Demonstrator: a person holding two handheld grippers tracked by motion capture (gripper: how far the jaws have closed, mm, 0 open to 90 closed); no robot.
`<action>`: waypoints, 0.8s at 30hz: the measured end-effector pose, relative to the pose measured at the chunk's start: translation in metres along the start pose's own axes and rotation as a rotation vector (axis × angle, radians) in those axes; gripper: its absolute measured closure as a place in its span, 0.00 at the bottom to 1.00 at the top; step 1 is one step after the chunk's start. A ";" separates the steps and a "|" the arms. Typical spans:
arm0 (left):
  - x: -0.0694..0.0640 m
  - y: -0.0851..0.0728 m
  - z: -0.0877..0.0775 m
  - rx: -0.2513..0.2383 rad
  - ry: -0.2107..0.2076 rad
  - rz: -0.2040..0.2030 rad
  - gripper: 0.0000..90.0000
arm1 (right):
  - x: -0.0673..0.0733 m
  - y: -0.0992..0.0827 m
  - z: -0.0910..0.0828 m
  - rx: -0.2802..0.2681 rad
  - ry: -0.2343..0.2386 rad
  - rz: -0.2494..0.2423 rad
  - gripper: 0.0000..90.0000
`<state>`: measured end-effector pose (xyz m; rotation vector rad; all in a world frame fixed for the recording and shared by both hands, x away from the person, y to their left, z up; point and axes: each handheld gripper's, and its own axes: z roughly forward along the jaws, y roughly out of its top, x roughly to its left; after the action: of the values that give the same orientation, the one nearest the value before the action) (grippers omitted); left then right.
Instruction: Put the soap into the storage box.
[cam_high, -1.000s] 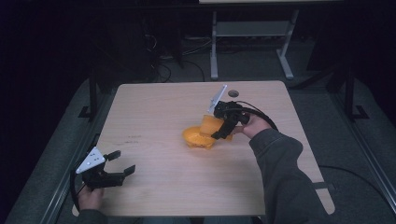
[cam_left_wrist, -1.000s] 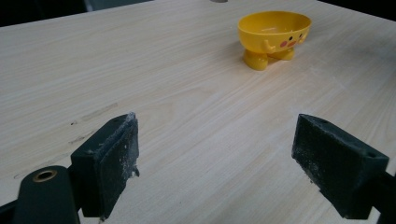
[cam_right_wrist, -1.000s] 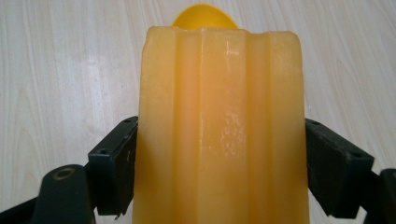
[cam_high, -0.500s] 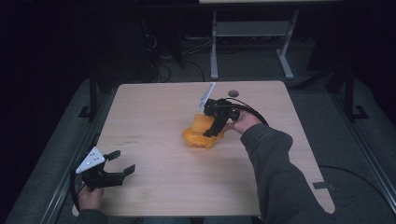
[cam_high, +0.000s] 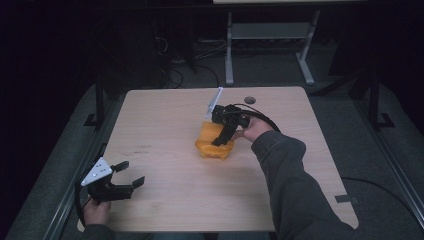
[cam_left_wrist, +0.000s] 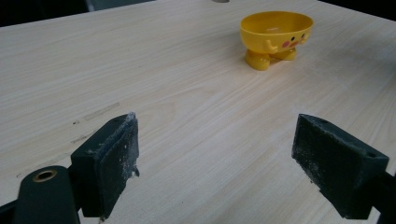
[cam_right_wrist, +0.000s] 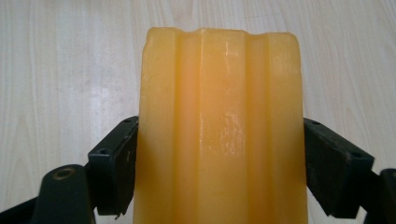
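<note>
A yellow toy bowl (cam_high: 216, 149) with a painted face and little feet (cam_left_wrist: 275, 35) stands near the table's middle. My right gripper (cam_high: 223, 136) hovers over it, shut on a translucent orange ribbed piece (cam_right_wrist: 219, 116) whose sides both pads (cam_right_wrist: 114, 163) press. That orange piece (cam_high: 210, 131) sits just above the bowl's far side; I cannot tell if they touch. My left gripper (cam_high: 131, 173) rests open at the front left corner, nothing between its pads (cam_left_wrist: 109, 158), facing the bowl from a distance.
The light wooden table (cam_high: 160, 120) has a round dark grommet (cam_high: 250, 100) near its far edge. A white desk frame (cam_high: 270, 45) and cables stand on the dark floor behind.
The right gripper has shifted a little left over the bowl and tilted down with the orange piece. The left gripper and the bowl have stayed put.
</note>
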<state>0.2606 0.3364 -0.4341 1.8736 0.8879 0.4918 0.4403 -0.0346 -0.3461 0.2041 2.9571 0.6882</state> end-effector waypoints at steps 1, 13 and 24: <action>0.000 0.000 0.000 0.001 0.001 0.000 0.16 | 0.000 0.000 0.002 0.000 0.005 0.003 0.23; 0.000 0.000 0.000 0.000 0.006 -0.001 0.16 | -0.003 -0.003 0.021 0.020 0.035 0.014 0.23; 0.000 0.000 0.000 -0.002 0.002 -0.001 0.16 | -0.003 -0.001 0.031 0.028 0.046 0.006 0.23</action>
<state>0.2606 0.3368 -0.4335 1.8710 0.8892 0.4937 0.4470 -0.0226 -0.3736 0.2024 3.0123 0.6621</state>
